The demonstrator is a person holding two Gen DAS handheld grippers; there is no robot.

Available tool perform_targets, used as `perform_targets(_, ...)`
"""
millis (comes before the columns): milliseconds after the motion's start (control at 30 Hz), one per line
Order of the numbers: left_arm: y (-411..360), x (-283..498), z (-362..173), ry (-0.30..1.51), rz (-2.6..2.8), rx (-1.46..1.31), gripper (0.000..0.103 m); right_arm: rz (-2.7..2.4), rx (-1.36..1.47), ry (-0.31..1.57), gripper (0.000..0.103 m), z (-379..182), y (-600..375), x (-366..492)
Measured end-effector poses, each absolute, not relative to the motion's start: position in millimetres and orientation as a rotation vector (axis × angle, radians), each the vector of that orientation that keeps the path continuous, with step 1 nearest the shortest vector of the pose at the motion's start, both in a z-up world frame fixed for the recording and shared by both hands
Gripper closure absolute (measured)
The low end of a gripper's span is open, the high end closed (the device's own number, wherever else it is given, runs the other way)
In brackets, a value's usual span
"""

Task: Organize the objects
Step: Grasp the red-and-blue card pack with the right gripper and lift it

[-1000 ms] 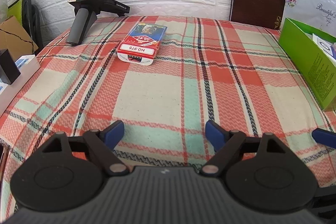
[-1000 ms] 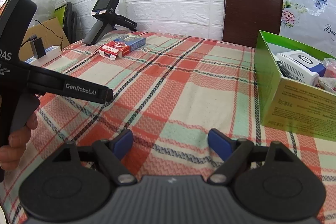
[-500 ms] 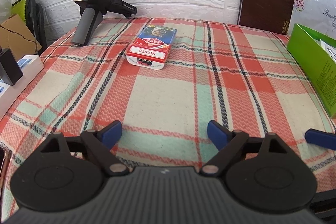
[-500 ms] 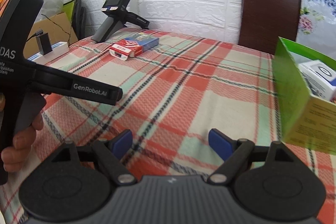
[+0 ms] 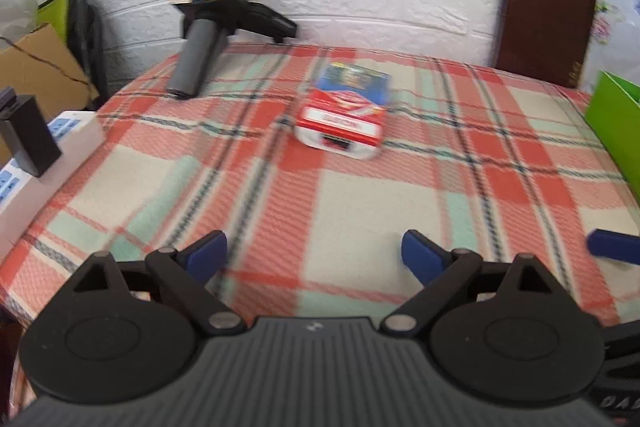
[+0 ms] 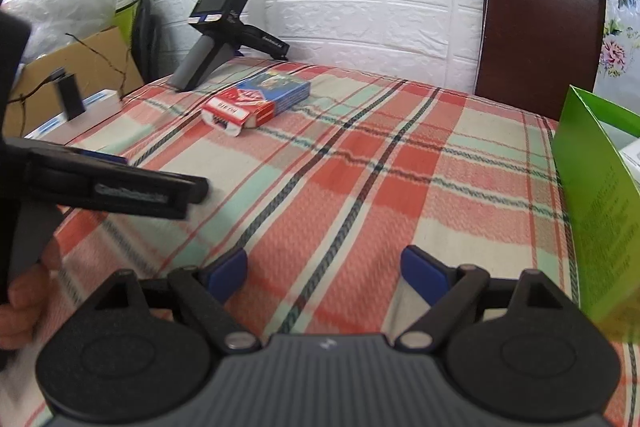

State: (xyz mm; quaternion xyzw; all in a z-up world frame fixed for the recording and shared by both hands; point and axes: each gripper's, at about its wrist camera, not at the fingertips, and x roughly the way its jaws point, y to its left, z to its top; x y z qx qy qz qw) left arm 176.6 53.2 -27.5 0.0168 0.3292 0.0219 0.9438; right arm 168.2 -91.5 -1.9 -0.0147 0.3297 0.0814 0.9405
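Broadly, a plaid tabletop (image 6: pixel 400 187) carries a green box (image 6: pixel 592 195) at its right edge and a card pack (image 5: pixel 344 115) (red and blue) far back; both grippers (image 5: pixel 314 253) (image 6: pixel 324 269) hover with jaws opening, nothing between them.

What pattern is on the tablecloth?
The tablecloth is red, cream and mint-green plaid with dark lines; clearest in the right wrist view.

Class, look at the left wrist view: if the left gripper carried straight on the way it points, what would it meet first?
Probably the red and blue card box lying on the plaid tablecloth. The left gripper is empty with its fingers opening; depth is uncertain, so it might touch cloth first.
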Motion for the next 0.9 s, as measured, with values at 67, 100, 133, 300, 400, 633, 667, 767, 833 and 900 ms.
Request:
perform_targets(67,72,185,-30,0.656,0.105,0.018,0.006,0.165,-0.033,0.675,0.016,-2,-89,179)
perform_targets(100,82,188,-31,0.646,0.138,0.001,0.006,0.168,-0.029,0.675,0.016,-1,-86,186)
perform_targets(133,93,191,-33,0.64,0.165,-0.033,0.006,0.173,-0.023,0.674,0.016,-1,-84,193)
perform_targets(300,124,186,-35,0.561,0.227,-0.216,0.008,0.207,0.078,0.631,0.018,4,-72,235)
perform_targets(400,116,184,-34,0.534,0.228,-0.18,0.008,0.218,0.149,0.607,0.013,11,-62,267)
perform_targets(633,121,184,-34,0.521,0.211,-0.209,0.008,0.196,0.198,0.646,0.008,10,-25,335)
perform_targets(667,121,184,-34,0.519,0.211,-0.209,0.008,0.187,0.182,0.679,0.012,5,-21,342)
perform_targets(767,119,184,-34,0.526,0.212,-0.2,0.008,0.21,0.095,0.672,0.038,3,-15,339)
perform_targets(833,119,185,-35,0.541,0.211,-0.2,0.008,0.221,0.083,0.674,0.042,5,-19,331)
perform_targets(900,120,186,-35,0.56,0.204,-0.205,0.008,0.22,0.063,0.665,0.043,5,-25,319)
